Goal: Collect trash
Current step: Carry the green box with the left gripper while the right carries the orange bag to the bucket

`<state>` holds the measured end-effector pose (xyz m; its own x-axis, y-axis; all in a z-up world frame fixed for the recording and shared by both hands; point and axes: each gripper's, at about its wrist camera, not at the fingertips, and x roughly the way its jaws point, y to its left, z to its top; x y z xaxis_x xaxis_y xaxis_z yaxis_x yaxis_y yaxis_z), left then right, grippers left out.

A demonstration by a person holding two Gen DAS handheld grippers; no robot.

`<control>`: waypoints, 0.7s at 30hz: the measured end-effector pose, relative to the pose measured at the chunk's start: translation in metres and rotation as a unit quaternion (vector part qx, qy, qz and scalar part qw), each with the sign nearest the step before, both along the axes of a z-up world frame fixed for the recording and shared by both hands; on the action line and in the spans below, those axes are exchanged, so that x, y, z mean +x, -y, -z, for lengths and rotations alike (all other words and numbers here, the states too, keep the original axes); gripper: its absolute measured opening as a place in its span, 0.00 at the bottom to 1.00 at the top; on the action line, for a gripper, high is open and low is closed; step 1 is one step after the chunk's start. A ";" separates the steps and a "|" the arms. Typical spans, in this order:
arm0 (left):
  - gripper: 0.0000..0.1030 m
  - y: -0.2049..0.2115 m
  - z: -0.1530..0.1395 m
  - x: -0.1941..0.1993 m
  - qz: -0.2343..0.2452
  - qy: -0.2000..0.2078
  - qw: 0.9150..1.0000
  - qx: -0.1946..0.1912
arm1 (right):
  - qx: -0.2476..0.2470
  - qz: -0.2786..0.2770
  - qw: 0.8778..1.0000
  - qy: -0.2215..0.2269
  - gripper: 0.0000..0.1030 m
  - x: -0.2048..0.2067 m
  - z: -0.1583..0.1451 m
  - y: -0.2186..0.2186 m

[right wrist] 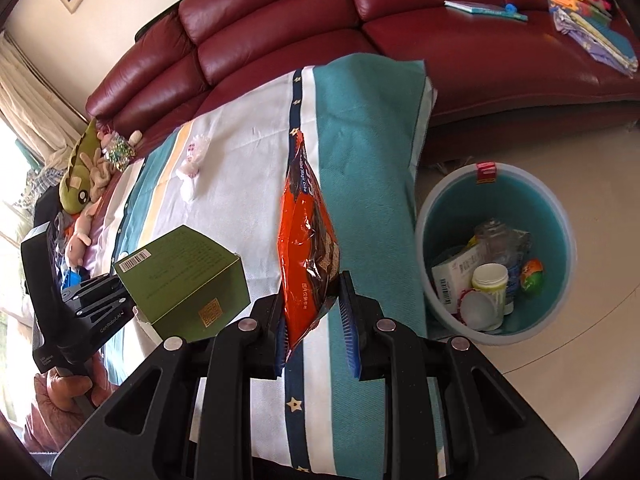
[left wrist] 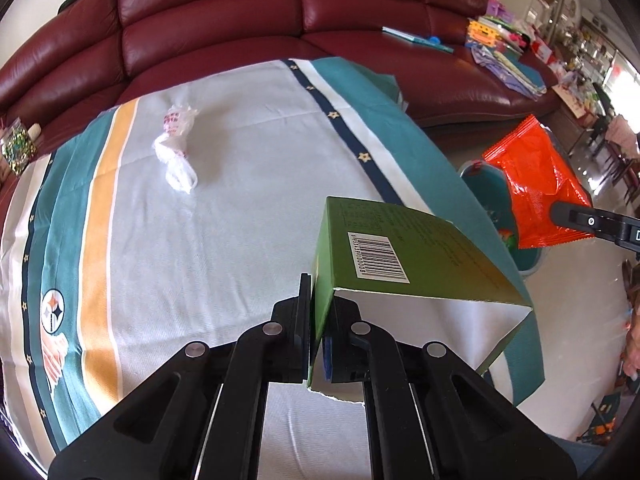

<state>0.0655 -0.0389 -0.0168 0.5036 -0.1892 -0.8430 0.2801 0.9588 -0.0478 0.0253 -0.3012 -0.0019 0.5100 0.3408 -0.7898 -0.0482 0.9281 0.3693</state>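
1. The bin (right wrist: 496, 248), lower right of the right view, already holds trash.
2. A box (left wrist: 400, 256) is pinched by one wall between the left fingers (left wrist: 304, 320).
3. A bag (right wrist: 308, 240) is pinched low between the right fingers (right wrist: 348, 312).
4. A wad (left wrist: 176, 148) is left on the worktop (left wrist: 240, 220), upper left.

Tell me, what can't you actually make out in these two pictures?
- Green box: contents, both views; its walls hide them.
- Orange snack bag: brand lettering, right wrist view; creased, too small.
- Bin: lowest trash, right wrist view; upper items cover it.
- White plastic wrapper: print, left wrist view; crumpled, too small.
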 end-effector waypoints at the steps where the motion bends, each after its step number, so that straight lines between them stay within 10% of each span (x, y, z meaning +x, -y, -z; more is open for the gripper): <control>1: 0.05 0.009 -0.005 0.001 0.008 0.003 1.000 0.000 | 0.000 0.009 1.000 0.006 0.21 -0.003 -0.003 0.011; 21: 0.05 0.242 0.028 0.064 0.175 -0.034 0.984 0.002 | -0.007 0.168 0.985 -0.043 0.21 -0.021 0.030 0.191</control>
<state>0.1297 -0.2809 -0.0451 0.3504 -0.3381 -0.8735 0.5888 0.8048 -0.0753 0.0046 -0.4921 -0.0323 0.5224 0.1531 -0.8389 0.2934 0.8914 0.3454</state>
